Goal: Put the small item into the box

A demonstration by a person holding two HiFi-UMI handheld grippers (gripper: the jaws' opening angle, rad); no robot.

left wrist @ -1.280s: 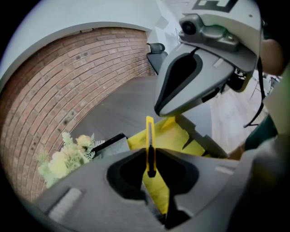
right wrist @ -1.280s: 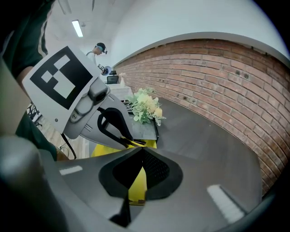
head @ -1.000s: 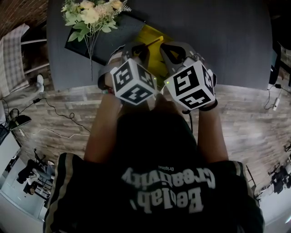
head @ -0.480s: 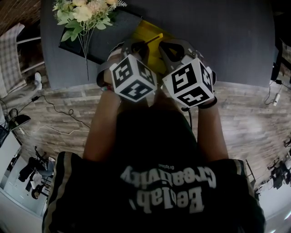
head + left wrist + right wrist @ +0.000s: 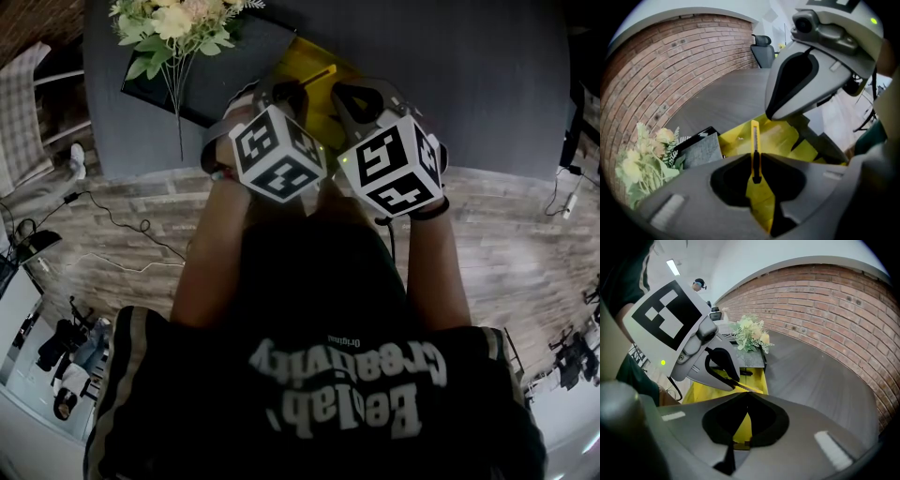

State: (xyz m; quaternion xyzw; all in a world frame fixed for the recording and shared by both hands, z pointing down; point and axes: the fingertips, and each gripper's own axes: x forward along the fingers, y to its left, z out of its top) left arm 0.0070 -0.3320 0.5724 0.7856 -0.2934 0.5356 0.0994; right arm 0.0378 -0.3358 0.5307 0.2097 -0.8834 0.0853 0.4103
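Observation:
A slim yellow utility knife is the small item. My left gripper is shut on it, and the knife pokes forward out of the jaws over the open yellow box. In the head view the knife shows between the two grippers, above the box on the dark grey table. My right gripper is shut with nothing seen between its tips. It hangs close beside the left gripper, over the box. The marker cubes hide both sets of jaws in the head view.
A bunch of pale artificial flowers lies on a black tray just left of the box. A brick wall runs behind the table. A checked chair and floor cables are at the left.
Both grippers have edged slightly forward over the yellow box. The knife stays held in the left jaws.

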